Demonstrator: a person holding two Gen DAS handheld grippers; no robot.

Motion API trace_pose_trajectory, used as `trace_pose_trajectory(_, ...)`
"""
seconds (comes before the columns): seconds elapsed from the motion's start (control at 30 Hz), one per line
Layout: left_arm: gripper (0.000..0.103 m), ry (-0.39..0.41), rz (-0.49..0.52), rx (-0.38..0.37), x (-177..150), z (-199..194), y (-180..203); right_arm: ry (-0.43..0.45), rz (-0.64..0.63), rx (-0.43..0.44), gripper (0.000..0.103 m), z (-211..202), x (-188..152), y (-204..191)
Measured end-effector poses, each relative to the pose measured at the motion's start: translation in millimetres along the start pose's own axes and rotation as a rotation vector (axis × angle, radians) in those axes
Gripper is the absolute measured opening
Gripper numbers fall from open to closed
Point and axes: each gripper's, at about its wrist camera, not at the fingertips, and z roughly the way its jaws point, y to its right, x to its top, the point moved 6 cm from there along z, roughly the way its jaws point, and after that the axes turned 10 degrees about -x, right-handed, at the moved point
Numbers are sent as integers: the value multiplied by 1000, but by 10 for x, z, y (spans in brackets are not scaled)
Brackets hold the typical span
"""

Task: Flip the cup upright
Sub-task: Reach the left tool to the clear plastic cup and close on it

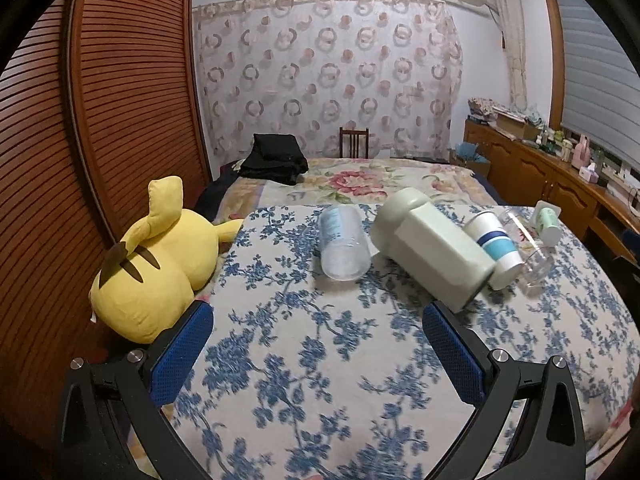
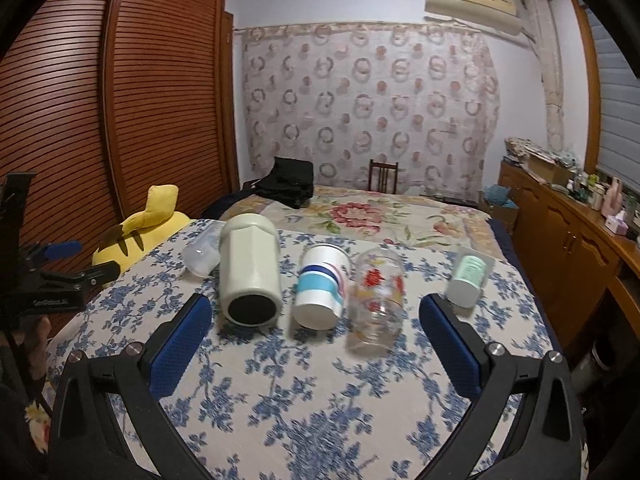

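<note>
Several cups lie on their sides in a row on the blue-flowered blanket (image 2: 304,408). From left: a clear frosted plastic cup (image 2: 202,256) (image 1: 343,242), a pale green faceted tumbler (image 2: 250,274) (image 1: 434,244), a white paper cup with blue bands (image 2: 320,286) (image 1: 496,242), a clear glass with red flowers (image 2: 376,300) (image 1: 532,250), and a small cup with a green label (image 2: 468,280) (image 1: 548,220). My left gripper (image 1: 318,320) is open and empty, short of the frosted cup. My right gripper (image 2: 316,312) is open and empty, just short of the tumbler, paper cup and glass.
A yellow plush toy (image 1: 156,264) lies at the blanket's left edge against a slatted wooden wardrobe (image 1: 120,92). Black clothing (image 1: 276,158) lies further up the bed. A wooden cabinet (image 2: 568,240) with clutter stands on the right. The left gripper shows at the right wrist view's left edge (image 2: 60,272).
</note>
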Motion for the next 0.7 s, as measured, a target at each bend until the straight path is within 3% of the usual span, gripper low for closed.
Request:
trace_pose_trajectory(0.57, 103, -157, 10, -108, 405, 598, -117, -20, -59, 70, 103, 424, 134, -374)
trace_pose_trajectory(0.7, 96, -193, 2, -112, 535, 748, -143, -33, -68, 73, 103, 483, 129, -395)
